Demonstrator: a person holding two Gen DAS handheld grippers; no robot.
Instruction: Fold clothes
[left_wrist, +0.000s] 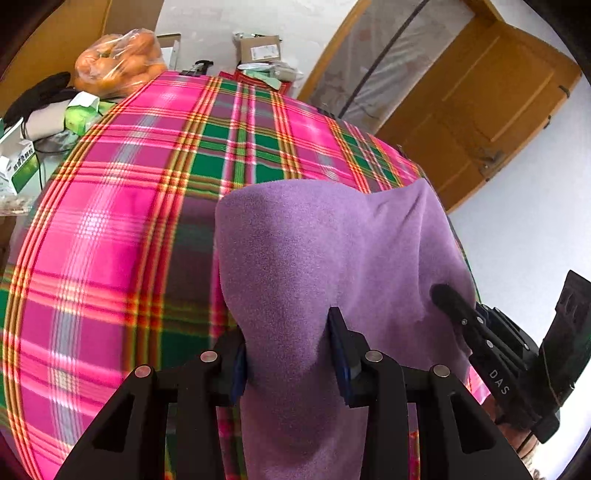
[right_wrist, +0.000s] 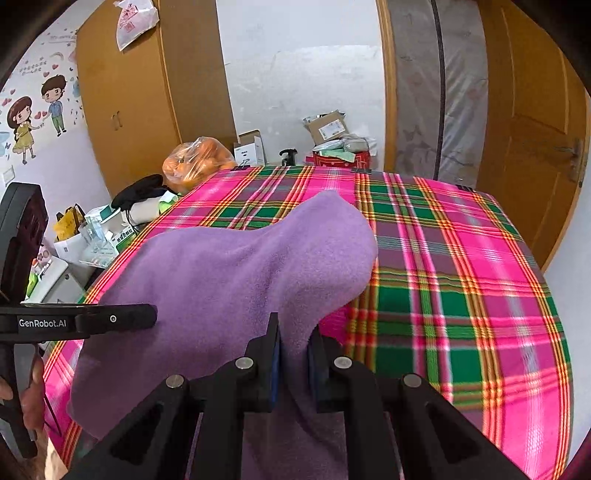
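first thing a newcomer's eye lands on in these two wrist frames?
The purple fleece garment, held up in the centre over the table by both the left gripper and the right gripper. Next, the loud pink-and-green plaid tablecloth beneath it, then the bag of oranges at the far left edge.

A pink and green plaid cloth (right_wrist: 461, 258) covers the tabletop. Beyond its far edge sit a clear bag of oranges (right_wrist: 197, 162), a white open box (right_wrist: 251, 147), a cardboard parcel (right_wrist: 327, 127) and a red box (right_wrist: 332, 160). A wooden wardrobe (right_wrist: 125, 92) stands behind, beside cartoon wall stickers (right_wrist: 35, 118). A wooden door (left_wrist: 476, 107) stands at right.
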